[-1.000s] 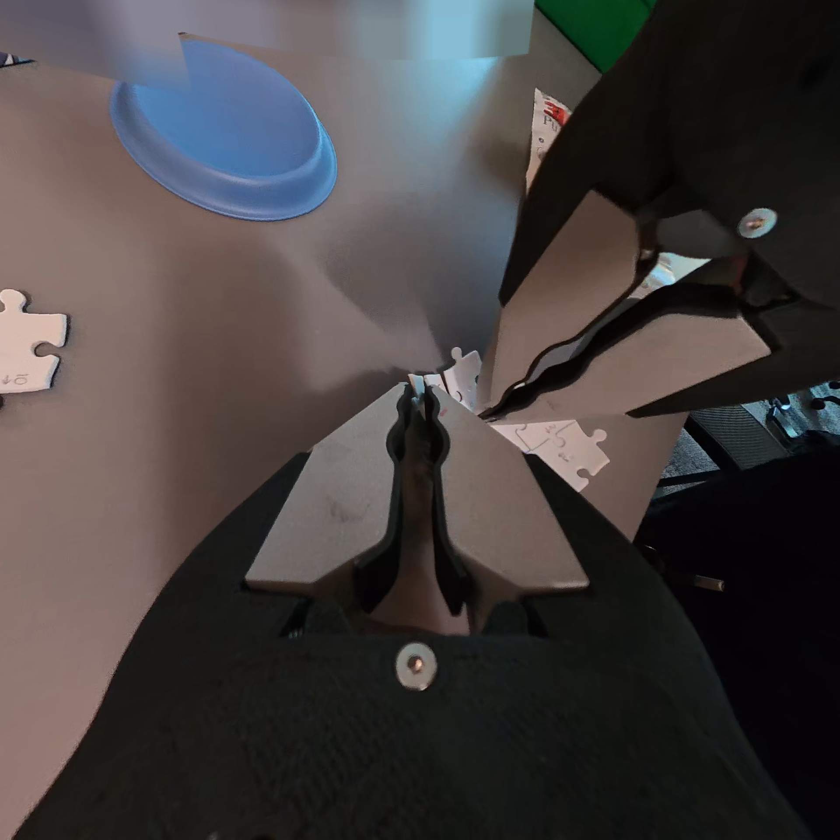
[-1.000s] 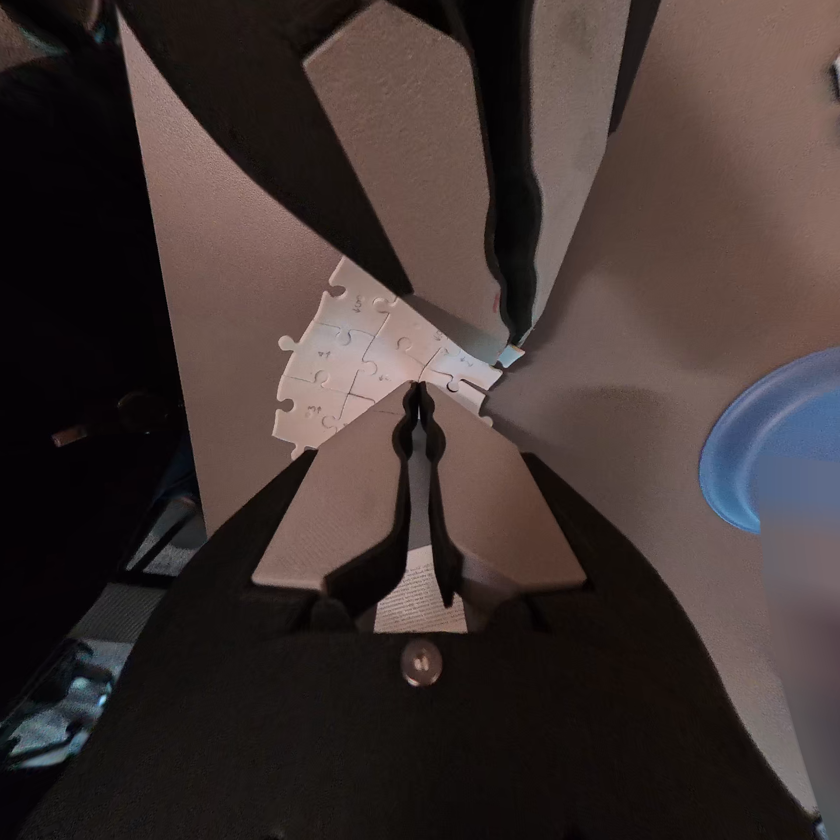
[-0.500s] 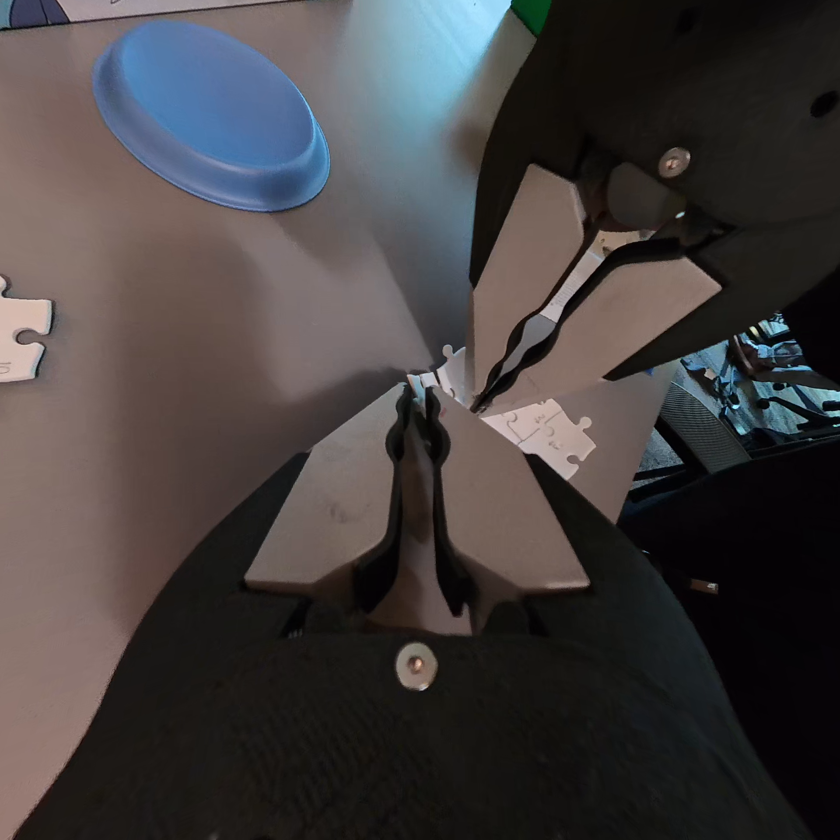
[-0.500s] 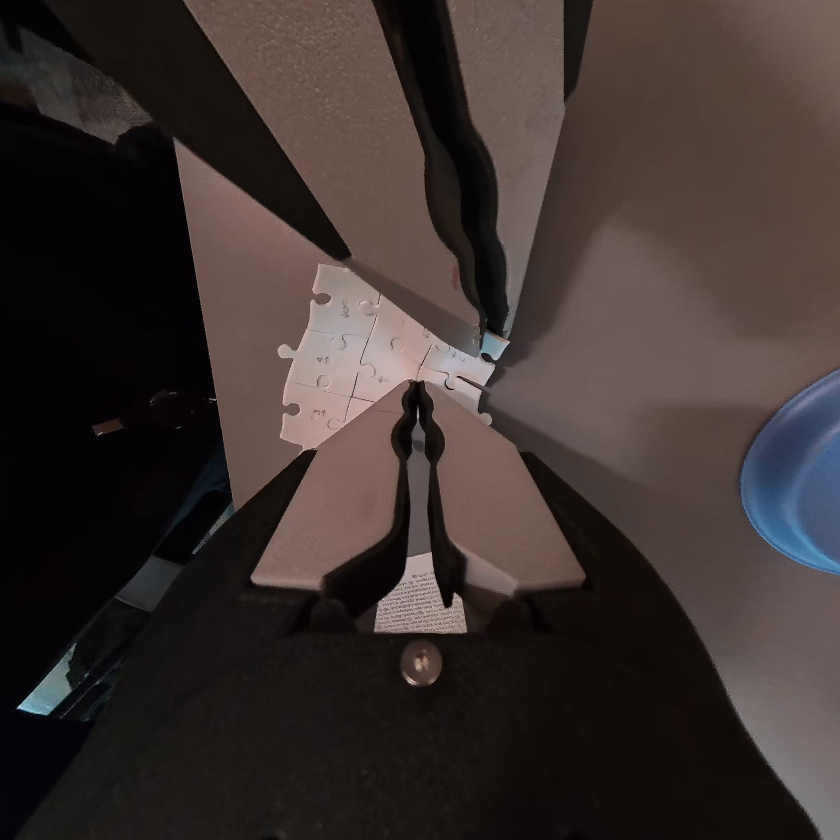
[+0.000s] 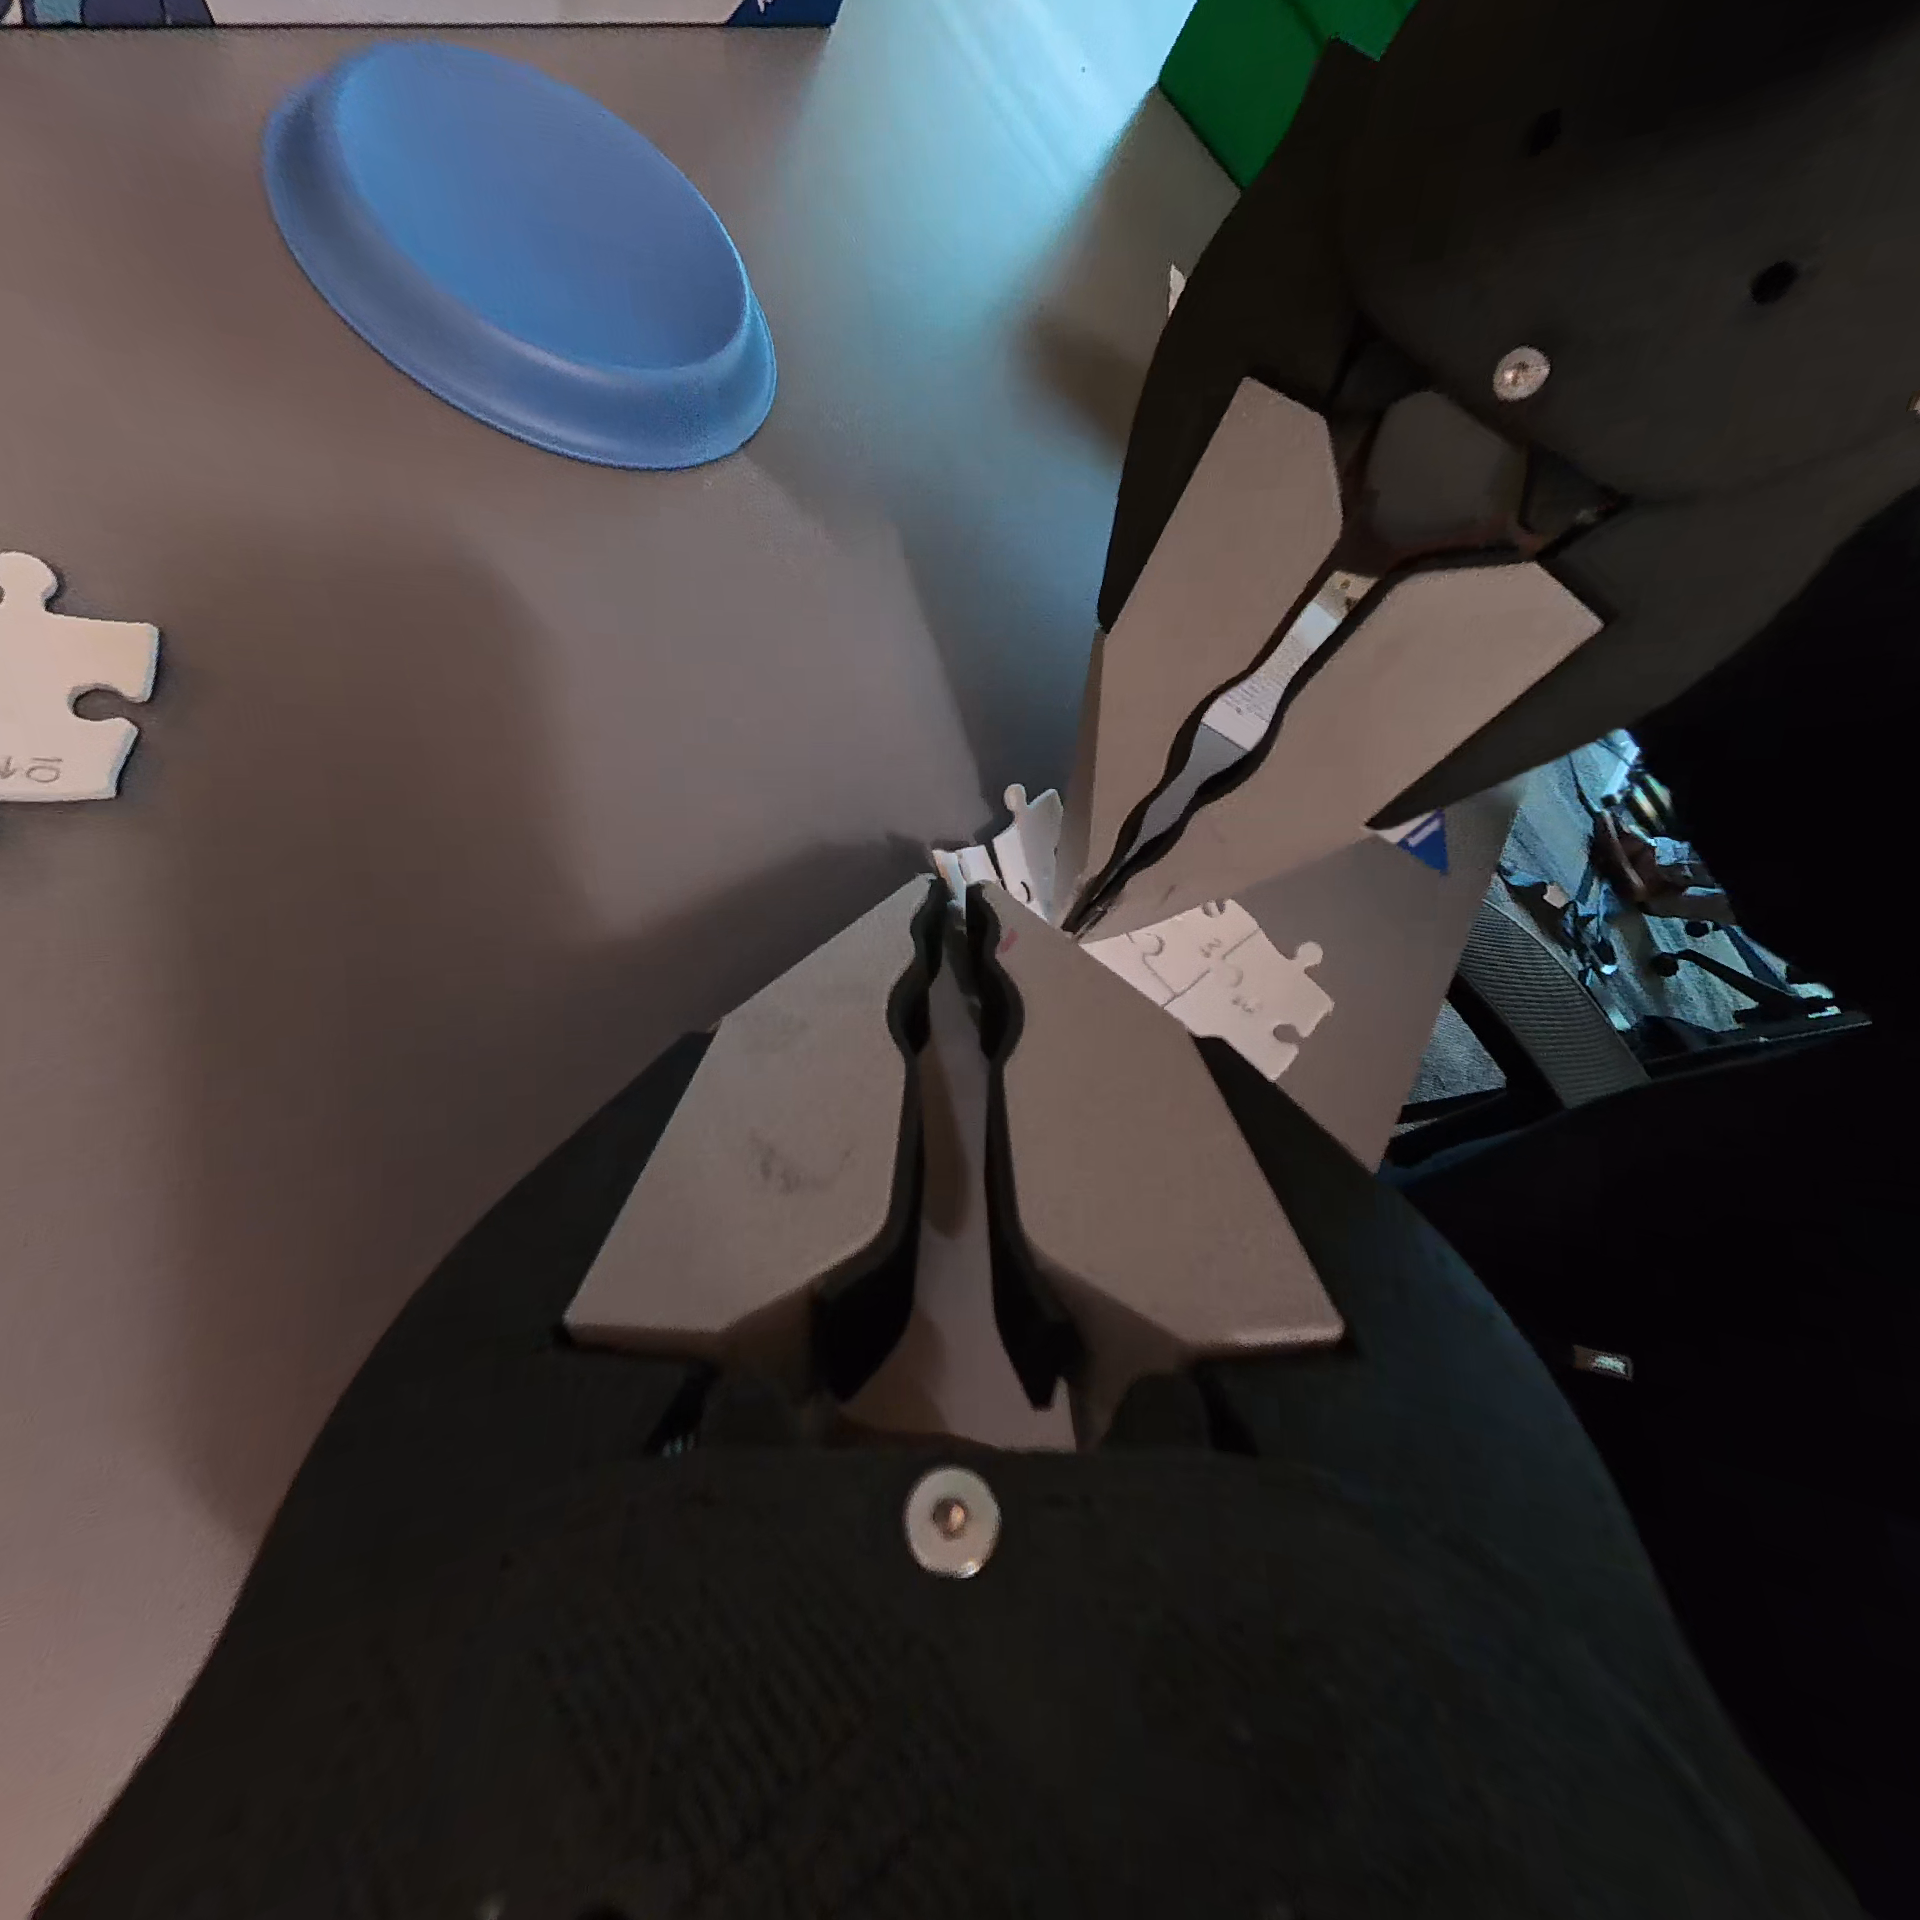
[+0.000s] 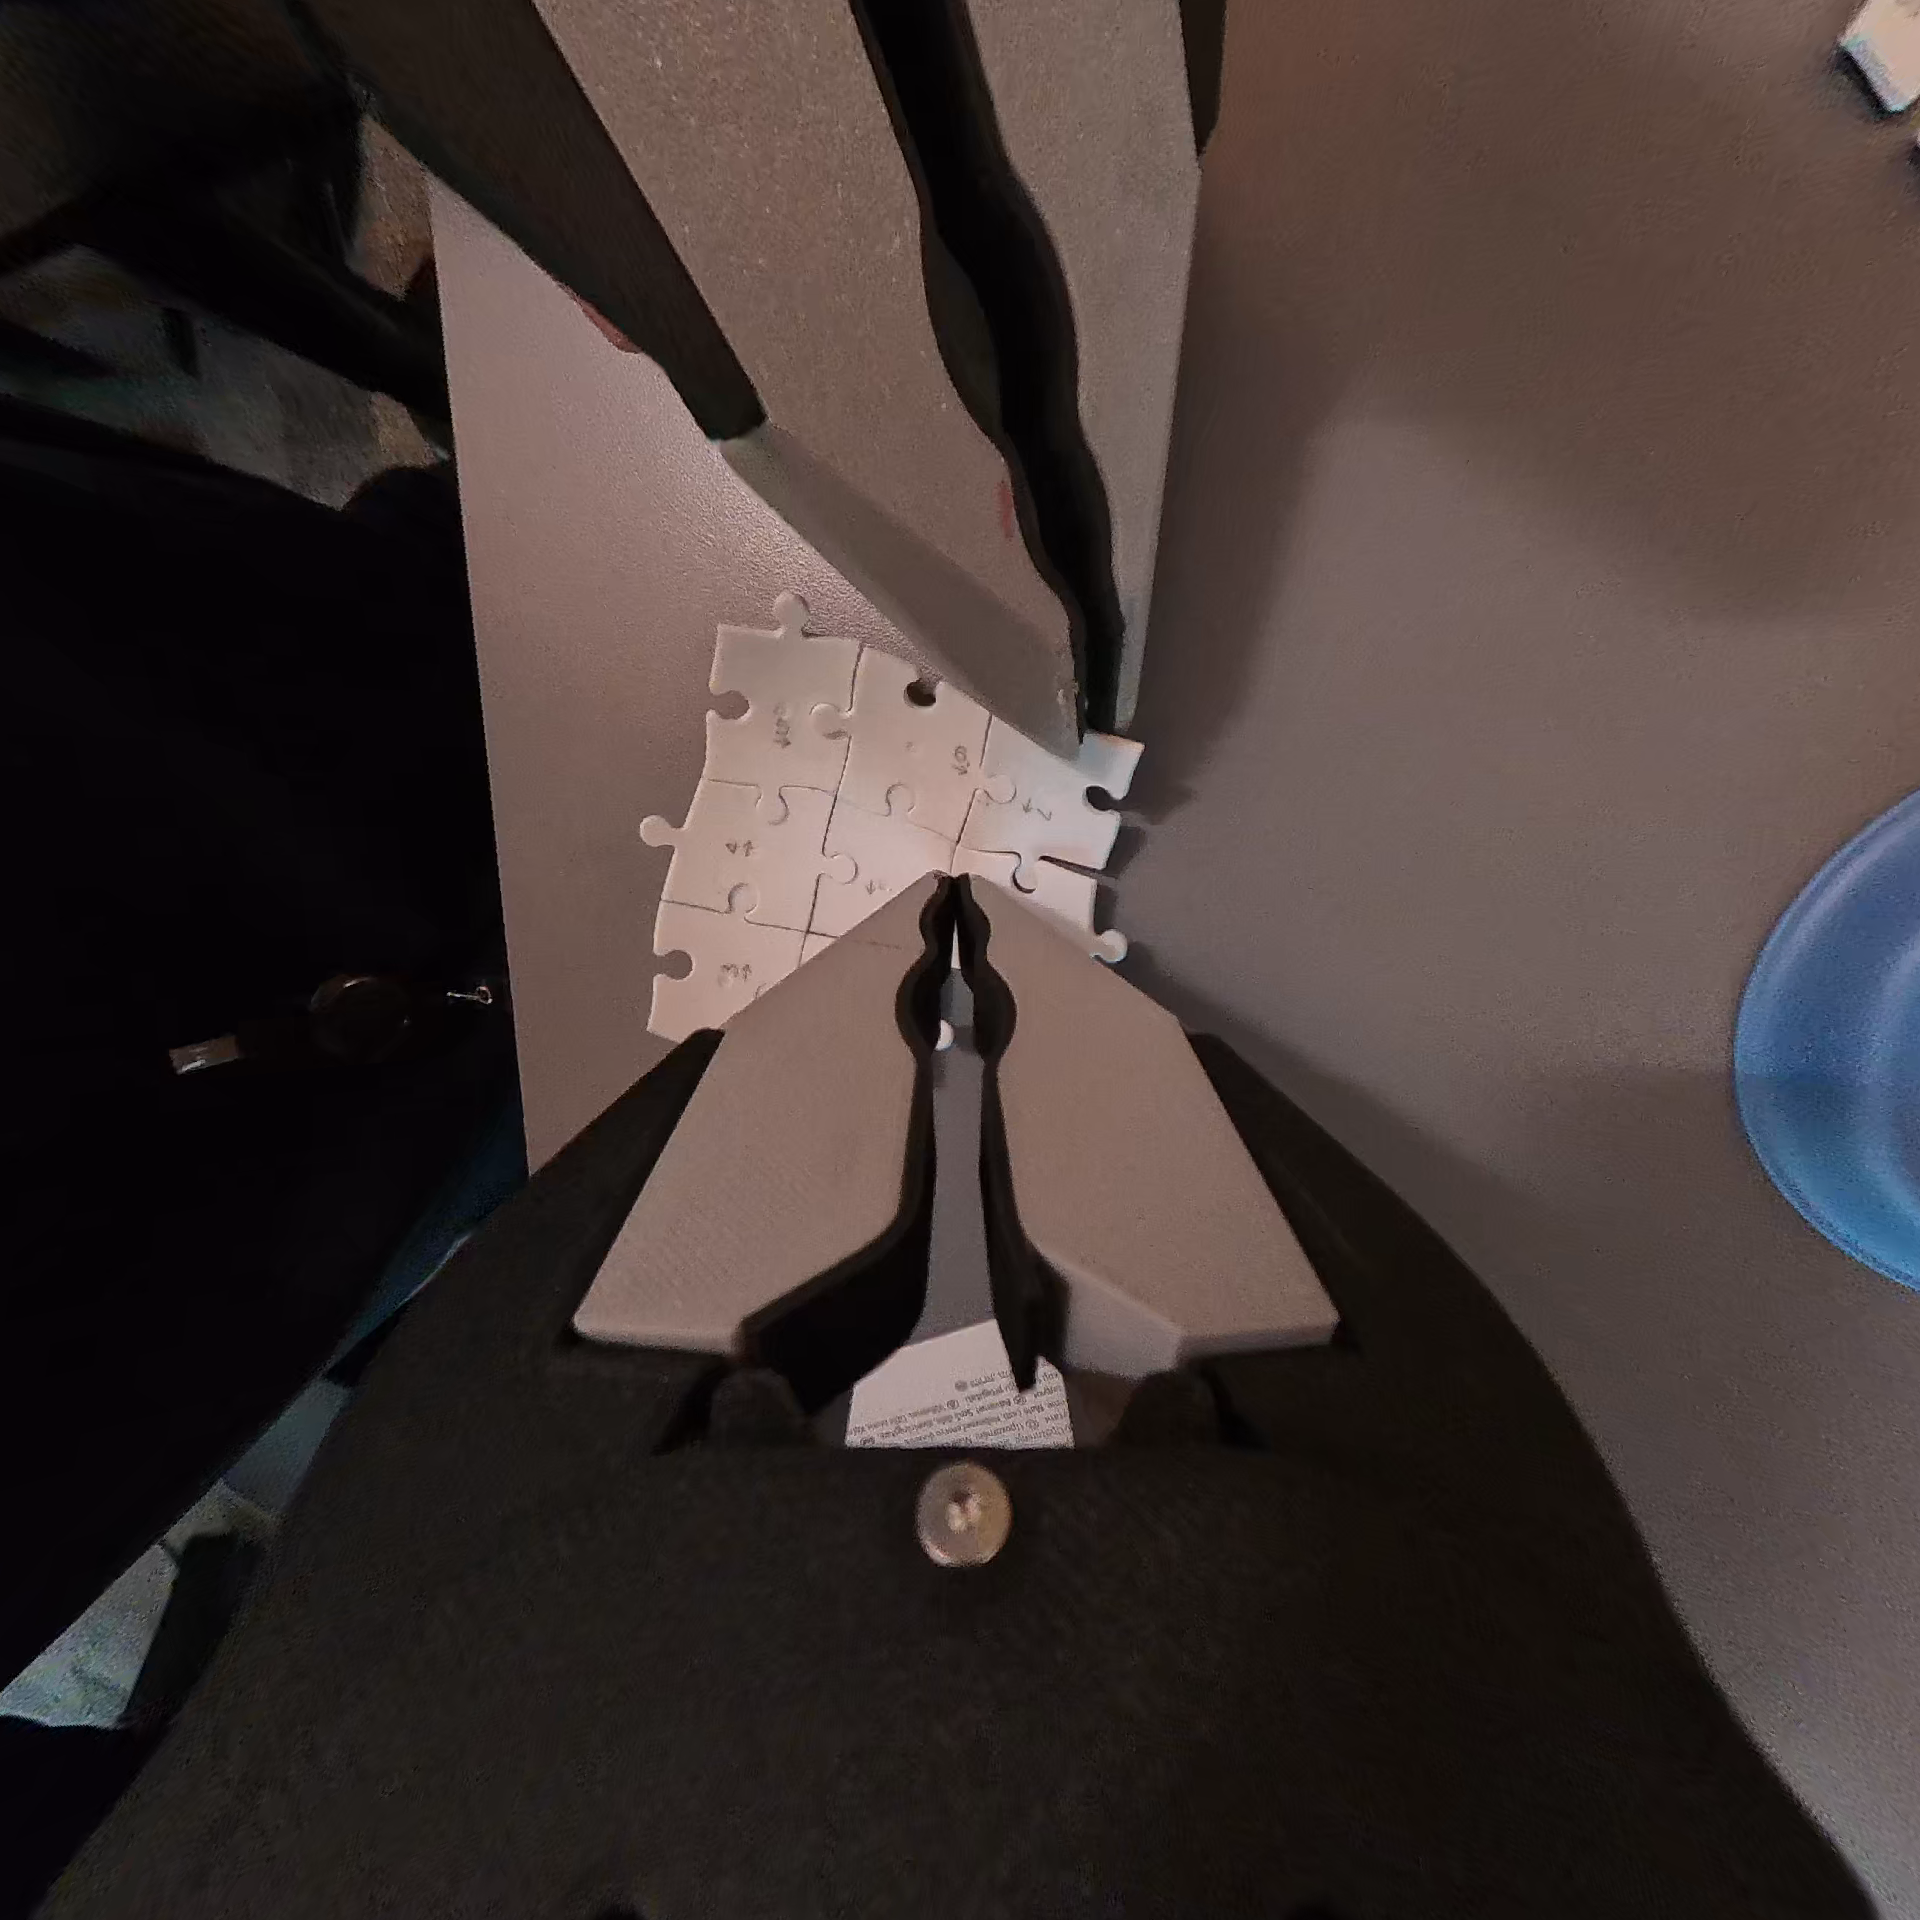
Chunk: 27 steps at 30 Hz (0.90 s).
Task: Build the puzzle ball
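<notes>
**Two grippers pinch the white puzzle sheet**

While both grippers meet at one spot, a sheet of joined puzzle pieces (image 6: 894, 821) sits between them near the edge of the grey table (image 5: 520, 935). The pieces are white and locked together, with small marks on them.

The left gripper (image 5: 954, 894) has its jaws pressed almost together on a corner of the puzzle sheet. The right gripper (image 6: 951, 883) also has its jaws nearly touching, with the tips on the side of the sheet nearest its camera. It looks like a pinch, but the exact hold there is hard to see.

A blue dish (image 5: 520, 260) lies upside down on the table, well away from the puzzle sheet. One loose puzzle piece (image 5: 62, 696) lies flat, far from the sheet, at the left edge of the left wrist view. A printed paper (image 6: 956, 1397) shows behind the right gripper's fingers.
</notes>
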Available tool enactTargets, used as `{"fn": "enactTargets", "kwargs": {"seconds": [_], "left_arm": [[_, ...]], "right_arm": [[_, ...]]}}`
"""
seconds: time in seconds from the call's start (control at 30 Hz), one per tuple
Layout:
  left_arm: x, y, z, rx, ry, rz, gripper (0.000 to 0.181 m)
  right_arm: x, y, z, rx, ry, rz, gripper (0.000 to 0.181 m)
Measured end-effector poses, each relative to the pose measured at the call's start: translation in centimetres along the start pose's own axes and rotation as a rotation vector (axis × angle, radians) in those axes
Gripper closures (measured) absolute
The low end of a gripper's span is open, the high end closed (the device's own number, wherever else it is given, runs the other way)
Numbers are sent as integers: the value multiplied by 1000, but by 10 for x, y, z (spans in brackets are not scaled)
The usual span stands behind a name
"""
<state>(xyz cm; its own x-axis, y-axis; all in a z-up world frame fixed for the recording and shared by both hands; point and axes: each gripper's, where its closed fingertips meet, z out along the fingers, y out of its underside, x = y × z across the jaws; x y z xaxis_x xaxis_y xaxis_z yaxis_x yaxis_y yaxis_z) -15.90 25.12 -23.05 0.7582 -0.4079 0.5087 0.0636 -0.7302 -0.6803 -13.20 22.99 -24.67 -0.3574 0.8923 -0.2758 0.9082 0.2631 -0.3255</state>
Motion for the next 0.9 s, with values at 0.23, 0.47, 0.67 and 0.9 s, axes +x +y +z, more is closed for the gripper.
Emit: {"fn": "enactTargets", "kwargs": {"seconds": [0.23, 0.47, 0.67, 0.9], "left_arm": [[2, 3, -3, -1, 10, -2, 179], [4, 4, -5, 10, 10, -4, 179], [6, 4, -4, 3, 16, 1, 179], [8, 1, 3, -11, 29, 10, 174]], "right_arm": [[3, 1, -2, 24, 92, -49, 181], [3, -11, -43, 257, 107, 22, 181], [21, 11, -46, 373, 76, 223, 181], [18, 28, -32, 452, -100, 375, 181]]}}
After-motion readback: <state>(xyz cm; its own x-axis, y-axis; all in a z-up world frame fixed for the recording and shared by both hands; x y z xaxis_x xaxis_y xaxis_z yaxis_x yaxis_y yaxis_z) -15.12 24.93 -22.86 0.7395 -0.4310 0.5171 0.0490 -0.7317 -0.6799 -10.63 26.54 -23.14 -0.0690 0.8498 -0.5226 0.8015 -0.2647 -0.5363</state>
